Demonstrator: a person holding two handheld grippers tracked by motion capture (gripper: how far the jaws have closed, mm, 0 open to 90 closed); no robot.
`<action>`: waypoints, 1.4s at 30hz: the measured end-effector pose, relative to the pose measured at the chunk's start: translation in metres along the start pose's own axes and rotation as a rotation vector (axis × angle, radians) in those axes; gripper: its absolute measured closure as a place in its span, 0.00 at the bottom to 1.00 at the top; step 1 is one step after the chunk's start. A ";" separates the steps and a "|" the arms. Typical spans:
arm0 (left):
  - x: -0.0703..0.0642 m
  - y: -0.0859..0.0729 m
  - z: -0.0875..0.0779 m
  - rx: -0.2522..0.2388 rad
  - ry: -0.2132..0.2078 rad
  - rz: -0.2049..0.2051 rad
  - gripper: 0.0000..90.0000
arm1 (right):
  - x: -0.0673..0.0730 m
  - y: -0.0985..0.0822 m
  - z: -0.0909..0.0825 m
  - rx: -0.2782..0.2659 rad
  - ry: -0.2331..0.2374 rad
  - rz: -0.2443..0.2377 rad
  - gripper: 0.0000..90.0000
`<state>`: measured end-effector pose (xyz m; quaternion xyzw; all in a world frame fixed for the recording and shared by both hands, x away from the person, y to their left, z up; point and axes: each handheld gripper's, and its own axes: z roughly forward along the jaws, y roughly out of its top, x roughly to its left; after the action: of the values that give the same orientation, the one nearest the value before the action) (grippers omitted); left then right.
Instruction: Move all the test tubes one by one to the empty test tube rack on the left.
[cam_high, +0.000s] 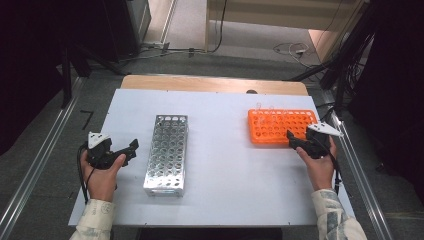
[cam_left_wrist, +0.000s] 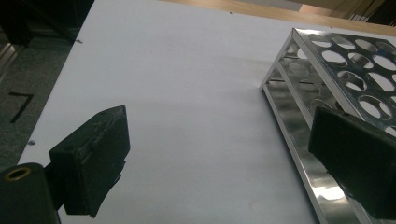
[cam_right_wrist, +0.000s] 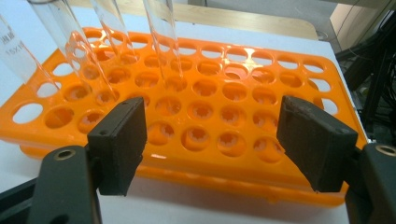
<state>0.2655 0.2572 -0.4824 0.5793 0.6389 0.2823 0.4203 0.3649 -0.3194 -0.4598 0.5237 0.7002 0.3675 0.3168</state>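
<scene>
Right gripper (cam_high: 295, 140) hangs at the orange rack's (cam_high: 280, 127) near edge, jaws wide, nothing between them; left gripper (cam_high: 129, 151) waits left of the metal rack (cam_high: 167, 152), jaws wide.

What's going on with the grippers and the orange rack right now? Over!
Left gripper open, empty, beside metal rack. Right gripper open, empty, at orange rack. Glass tubes standing in orange rack, untouched. Nothing in the way. Over.

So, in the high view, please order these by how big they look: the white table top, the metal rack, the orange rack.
1. white table top, clearly the largest.
2. metal rack.
3. orange rack: close to the metal one, and farther from the camera, so this order is unsure.
</scene>
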 end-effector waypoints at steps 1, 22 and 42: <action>0.000 0.000 0.000 -0.002 0.000 -0.002 0.06 | 0.001 0.002 0.002 -0.005 0.002 0.002 0.26; 0.000 0.000 0.001 -0.004 -0.001 -0.008 0.06 | 0.011 0.017 0.031 -0.031 0.037 -0.018 0.49; 0.000 0.000 0.001 0.005 0.001 -0.005 0.06 | 0.017 0.021 0.049 -0.026 0.050 -0.047 0.77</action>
<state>0.2663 0.2573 -0.4832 0.5785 0.6414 0.2797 0.4192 0.4121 -0.2902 -0.4687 0.4937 0.7152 0.3819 0.3144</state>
